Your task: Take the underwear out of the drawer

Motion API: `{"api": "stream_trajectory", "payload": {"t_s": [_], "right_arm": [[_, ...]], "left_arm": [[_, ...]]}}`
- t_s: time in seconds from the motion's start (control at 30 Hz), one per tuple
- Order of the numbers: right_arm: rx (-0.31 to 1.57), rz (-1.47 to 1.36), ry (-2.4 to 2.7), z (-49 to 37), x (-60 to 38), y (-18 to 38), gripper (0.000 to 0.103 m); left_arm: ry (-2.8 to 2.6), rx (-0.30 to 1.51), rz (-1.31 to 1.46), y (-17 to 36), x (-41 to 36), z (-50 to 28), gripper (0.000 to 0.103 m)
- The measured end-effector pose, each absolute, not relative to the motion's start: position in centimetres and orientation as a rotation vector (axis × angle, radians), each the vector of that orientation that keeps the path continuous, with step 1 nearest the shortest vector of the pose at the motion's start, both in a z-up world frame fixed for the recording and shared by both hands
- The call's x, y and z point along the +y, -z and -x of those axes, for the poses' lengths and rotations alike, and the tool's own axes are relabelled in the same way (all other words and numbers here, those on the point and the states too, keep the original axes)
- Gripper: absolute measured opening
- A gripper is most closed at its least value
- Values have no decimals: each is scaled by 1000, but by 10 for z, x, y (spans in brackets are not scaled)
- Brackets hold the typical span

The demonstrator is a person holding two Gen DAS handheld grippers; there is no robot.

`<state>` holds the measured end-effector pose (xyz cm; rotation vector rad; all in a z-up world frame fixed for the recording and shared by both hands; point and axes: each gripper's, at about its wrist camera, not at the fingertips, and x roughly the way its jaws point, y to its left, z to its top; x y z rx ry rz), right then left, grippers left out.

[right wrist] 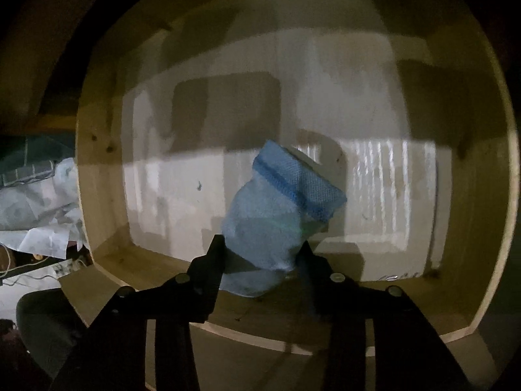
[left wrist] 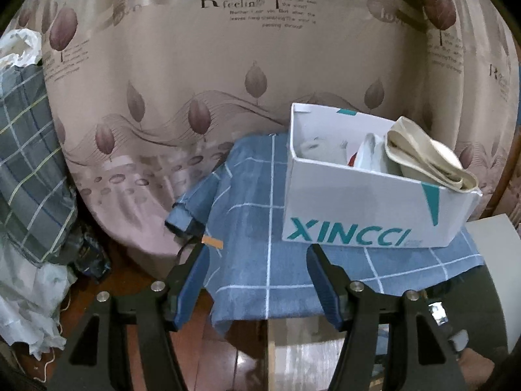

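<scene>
We're mid-grab: right gripper (right wrist: 260, 247) clamped on the blue underwear (right wrist: 276, 208) just above the drawer (right wrist: 101, 176) floor, left gripper (left wrist: 257, 270) open and empty; next, lift clear of the drawer.

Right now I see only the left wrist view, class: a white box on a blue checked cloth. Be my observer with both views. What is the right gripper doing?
Observer: The right gripper is closed on blue underwear.
Operator: Where is that happening?
Observer: Inside a wooden drawer, with the gripper pointing down toward its floor.
Operator: Is anything else in there?
Observer: Only a pale paper lining shows. I see no other garment in the visible part.
</scene>
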<state>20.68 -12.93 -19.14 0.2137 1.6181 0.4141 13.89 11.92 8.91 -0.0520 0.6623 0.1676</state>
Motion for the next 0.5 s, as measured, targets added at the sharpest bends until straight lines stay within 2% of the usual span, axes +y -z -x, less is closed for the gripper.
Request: {"api": "stream_trajectory", "payload": {"t_s": [0.5], "right_arm": [[1457, -460, -601, -184, -163, 121, 38]], "left_arm": [[-200, 723, 26, -61, 113, -138, 64]]}}
